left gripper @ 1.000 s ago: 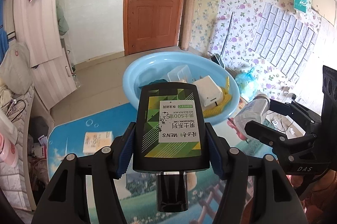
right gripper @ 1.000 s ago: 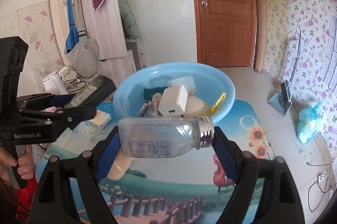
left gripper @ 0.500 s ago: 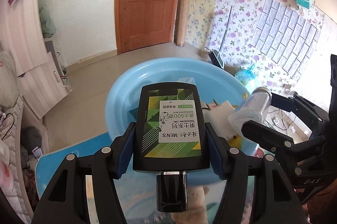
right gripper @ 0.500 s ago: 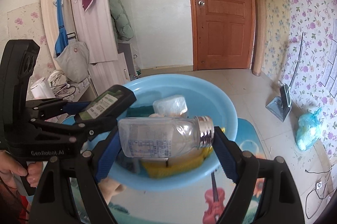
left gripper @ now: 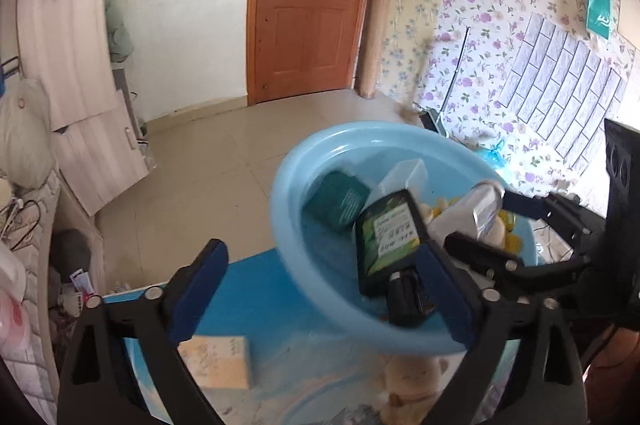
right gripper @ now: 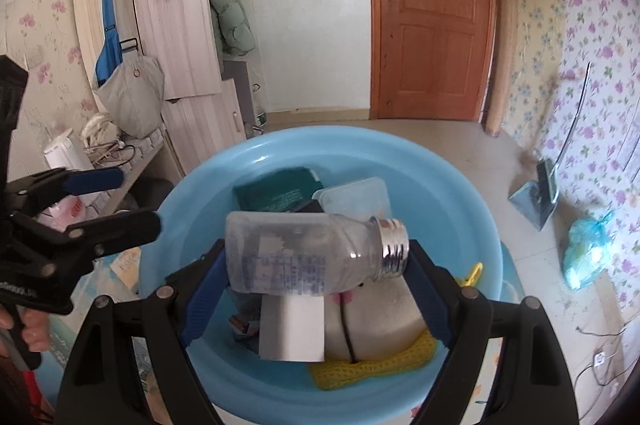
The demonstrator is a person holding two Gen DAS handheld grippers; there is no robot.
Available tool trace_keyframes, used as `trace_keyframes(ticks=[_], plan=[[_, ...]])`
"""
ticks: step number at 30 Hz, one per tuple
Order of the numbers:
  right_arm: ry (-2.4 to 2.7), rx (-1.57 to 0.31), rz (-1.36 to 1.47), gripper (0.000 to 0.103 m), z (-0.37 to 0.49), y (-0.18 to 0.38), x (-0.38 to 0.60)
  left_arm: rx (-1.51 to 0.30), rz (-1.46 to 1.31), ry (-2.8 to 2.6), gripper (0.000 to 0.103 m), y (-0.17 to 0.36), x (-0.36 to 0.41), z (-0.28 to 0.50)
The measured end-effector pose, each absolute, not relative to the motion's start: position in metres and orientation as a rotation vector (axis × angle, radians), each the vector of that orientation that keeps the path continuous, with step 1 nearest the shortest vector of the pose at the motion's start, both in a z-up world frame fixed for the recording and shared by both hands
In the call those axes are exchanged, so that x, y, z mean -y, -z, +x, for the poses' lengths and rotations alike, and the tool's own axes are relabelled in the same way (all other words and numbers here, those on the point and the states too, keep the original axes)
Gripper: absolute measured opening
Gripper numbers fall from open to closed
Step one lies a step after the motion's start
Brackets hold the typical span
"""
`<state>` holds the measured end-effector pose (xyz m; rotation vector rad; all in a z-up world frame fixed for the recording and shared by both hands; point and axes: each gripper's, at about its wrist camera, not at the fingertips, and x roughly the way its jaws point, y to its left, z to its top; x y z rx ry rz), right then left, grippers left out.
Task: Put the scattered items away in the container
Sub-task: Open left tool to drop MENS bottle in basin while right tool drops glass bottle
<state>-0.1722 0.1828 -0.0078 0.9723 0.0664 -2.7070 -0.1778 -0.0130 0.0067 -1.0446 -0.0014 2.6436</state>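
Note:
The light blue basin stands on the blue picture table. My left gripper is open at its near rim. The black-and-green men's lotion bottle lies tilted inside the basin, cap toward me, close beside my right-hand finger and loose. My right gripper is shut on a clear plastic bottle with a silver threaded neck, held sideways over the basin. Below it lie a white block, a cream lump and a yellow knit piece.
Inside the basin are also a dark green box and a clear plastic tub. On the table in front of the basin lie a cream box and a beige plush toy. A person's hand holds the left gripper's handle.
My left gripper has opened and let the black bottle drop into the basin. Both grippers came forward over the basin; the right one still holds the clear bottle.

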Motion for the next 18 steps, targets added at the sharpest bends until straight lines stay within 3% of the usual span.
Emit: trace_keyframes(ticks=[3,18], plan=[[2.723,-0.078,0.985,0.087,-0.165,0.006,-0.182,-0.032,-1.061,-2.661,0.103,-0.004,0.014,-0.169],[2.771,-0.072,0.968,0.088,-0.114,-0.007,-0.179,-0.057,-1.211,-2.782,0.103,0.020,0.027,-0.111]])
